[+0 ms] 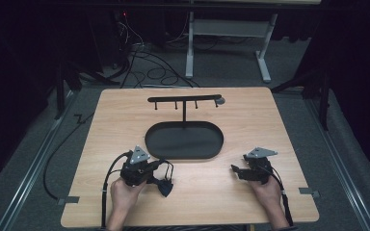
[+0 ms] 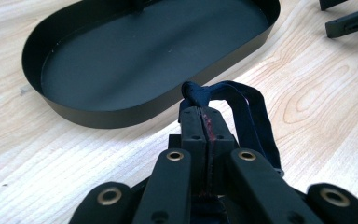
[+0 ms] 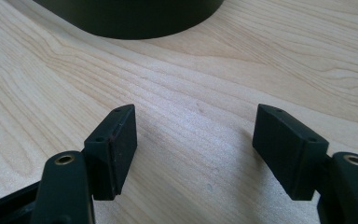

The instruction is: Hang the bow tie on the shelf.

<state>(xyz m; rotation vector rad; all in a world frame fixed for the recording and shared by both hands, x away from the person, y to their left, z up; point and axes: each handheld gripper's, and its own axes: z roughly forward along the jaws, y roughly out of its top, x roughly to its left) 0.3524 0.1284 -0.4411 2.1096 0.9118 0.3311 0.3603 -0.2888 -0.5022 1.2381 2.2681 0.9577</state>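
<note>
Already the left gripper (image 1: 160, 169) is pinched on the dark strap (image 2: 242, 109) near the table's (image 1: 250, 110) front edge, so the hook rack (image 1: 185, 99) lies straight ahead toward the far edge (past the tray (image 1: 156, 139)), while the right gripper (image 1: 237, 172) gapes empty.

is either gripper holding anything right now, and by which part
The left gripper is shut on the dark blue strap, pinching it at a bunched fold at one end of its loop. The right gripper is open over the table, holding nothing.
</note>
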